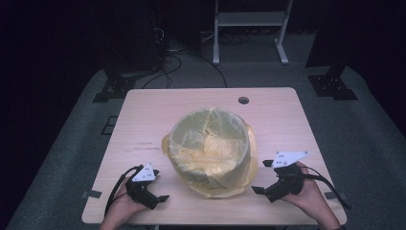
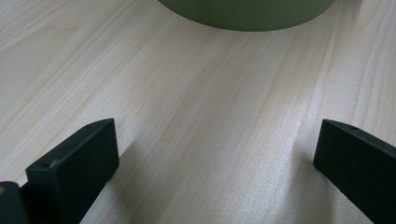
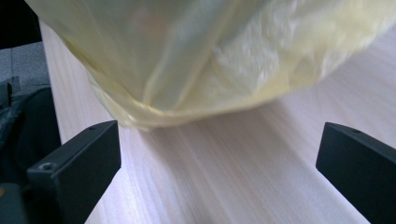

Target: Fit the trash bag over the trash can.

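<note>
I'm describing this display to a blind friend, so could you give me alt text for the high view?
A round bin lined with a crinkled yellow plastic bag stands on a pale wooden table. A person's hands hold the left gripper and the right gripper, both open, on either side of it, touching nothing.

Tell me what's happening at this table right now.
A person sits at a wooden table with a hand-held gripper in each hand. Between them stands a round bin lined with a yellow plastic bag that drapes over its rim. The left hand-held gripper and the right hand-held gripper both rest low near the bin, jaws wide open, holding nothing and not touching the bag.
</note>
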